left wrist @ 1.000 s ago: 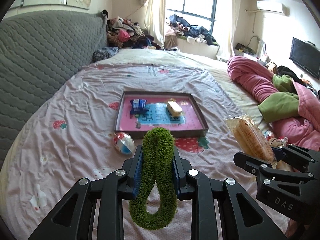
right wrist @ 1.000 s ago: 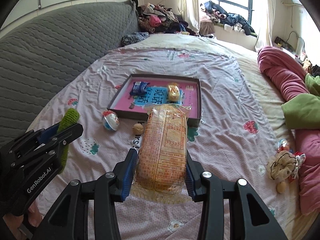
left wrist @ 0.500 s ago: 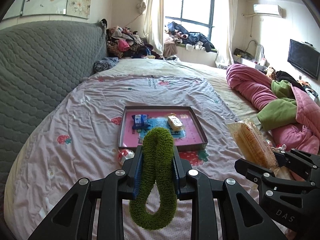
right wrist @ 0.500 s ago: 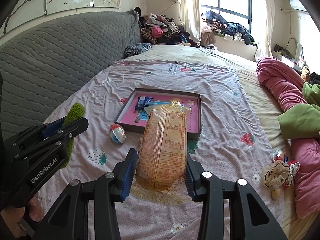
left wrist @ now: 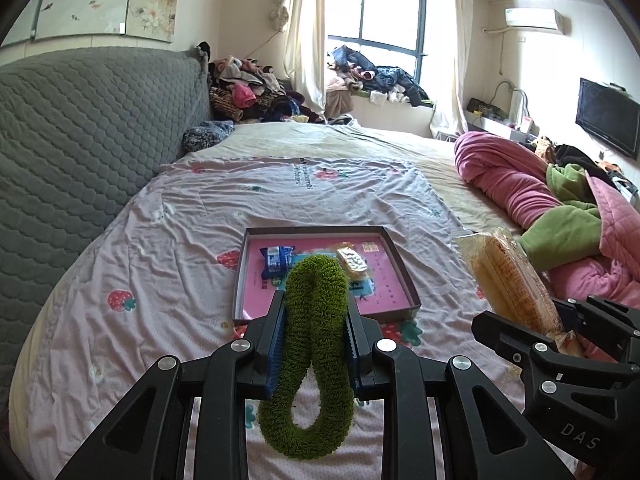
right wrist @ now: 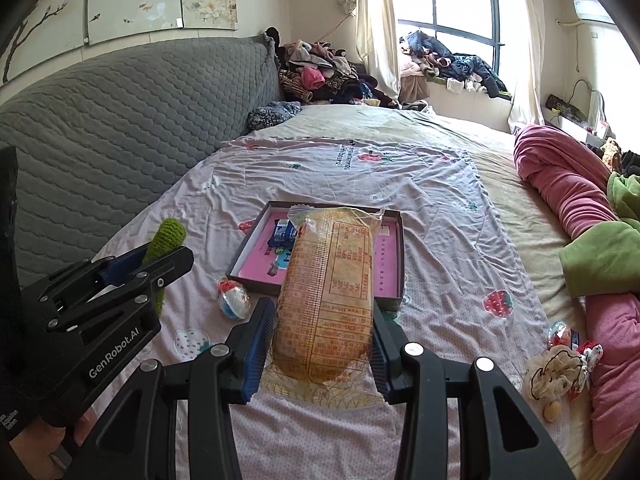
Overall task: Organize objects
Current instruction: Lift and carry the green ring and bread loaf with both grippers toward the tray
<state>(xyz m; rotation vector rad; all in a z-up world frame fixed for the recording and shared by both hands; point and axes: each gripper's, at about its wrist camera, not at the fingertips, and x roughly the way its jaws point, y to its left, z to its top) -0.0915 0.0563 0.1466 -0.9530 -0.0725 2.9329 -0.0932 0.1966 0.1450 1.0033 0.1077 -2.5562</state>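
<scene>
Between the blue pads of the left gripper [left wrist: 316, 332]: green fuzzy loop [left wrist: 310, 364], pinched at mid-length, lower end hanging free above the sheet. Right gripper [right wrist: 324, 344] clamped on a long yellow snack packet [right wrist: 328, 296], pads against both long sides, packet pointing toward the tray. Both loads held clear of the bed, near its front edge.

Progress, as judged: partly done. Shallow pink tray [right wrist: 394, 300] at mid-bed already holds a blue wrapper [left wrist: 276, 260] and a small yellow bar [left wrist: 352, 264]. Two items in hand, probably bound for the tray. Left on the sheet: round wrapped toy [right wrist: 233, 300] just off the tray's near left corner, cluster of small trinkets [right wrist: 560, 364] toward the right edge.

Surface: pale strawberry-print sheet [left wrist: 168, 248], soft and wrinkled. Grey quilted headboard [left wrist: 80, 140] along the left edge, pink and green quilts [left wrist: 560, 216] bunched along the right. Beyond the far edge: clothes heaped below the window [left wrist: 384, 20], television [left wrist: 608, 120] on the right wall.
</scene>
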